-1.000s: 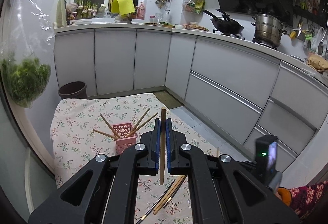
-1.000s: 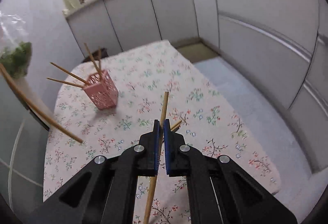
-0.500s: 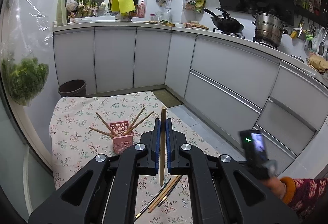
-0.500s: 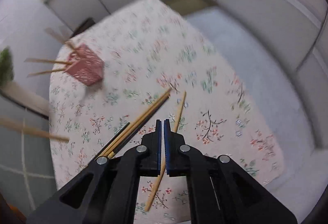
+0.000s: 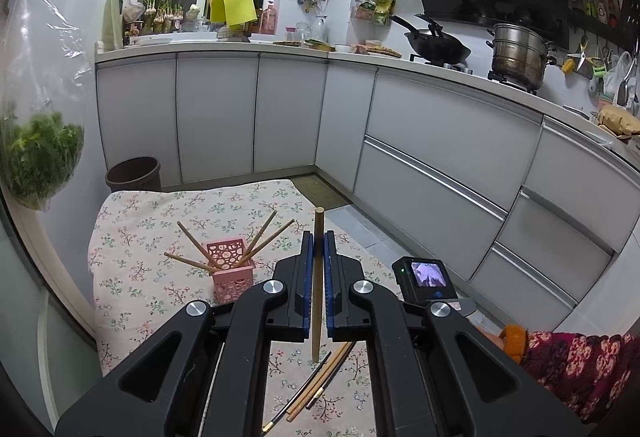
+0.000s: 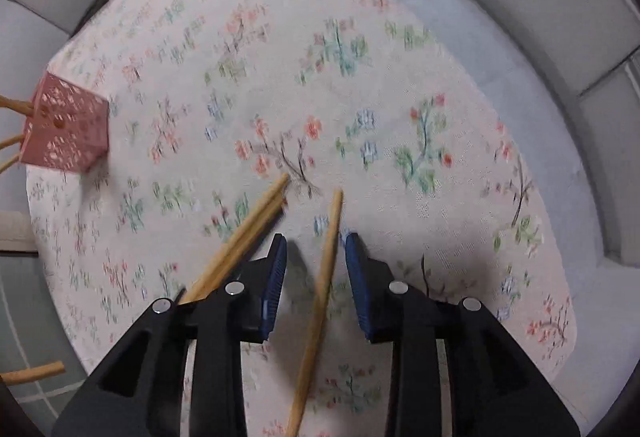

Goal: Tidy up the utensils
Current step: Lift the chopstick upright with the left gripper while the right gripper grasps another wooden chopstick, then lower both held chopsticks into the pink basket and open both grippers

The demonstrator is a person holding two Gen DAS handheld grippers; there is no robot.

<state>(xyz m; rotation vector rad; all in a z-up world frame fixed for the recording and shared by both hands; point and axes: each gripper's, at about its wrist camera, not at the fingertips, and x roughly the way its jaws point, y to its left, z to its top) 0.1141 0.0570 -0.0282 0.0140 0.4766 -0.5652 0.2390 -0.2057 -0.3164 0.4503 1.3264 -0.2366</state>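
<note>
My left gripper (image 5: 319, 237) is shut on an upright wooden chopstick (image 5: 317, 277), held above the flowered tablecloth (image 5: 132, 221). Beyond it stands a pink perforated holder (image 5: 231, 267) with several chopsticks fanning out. My right gripper (image 6: 315, 240) points steeply down at the cloth and its jaws are opening. A single chopstick (image 6: 320, 293) lies on the cloth between the blue pads, touching neither. To its left lies a bundle of chopsticks (image 6: 244, 237), also seen in the left wrist view as loose chopsticks (image 5: 316, 385). The pink holder (image 6: 66, 129) sits at the far left.
The table's right edge drops to a grey floor (image 6: 460, 17) beside white cabinets (image 5: 440, 141). A dark bin (image 5: 134, 173) stands behind the table. A hanging bag of greens (image 5: 38, 157) is at the left. A patterned sleeve (image 5: 576, 369) shows at the lower right.
My right gripper tipped down toward the cloth and came close over it, and its jaws parted, leaving the chopstick lying on the cloth. The left gripper kept still with its chopstick.
</note>
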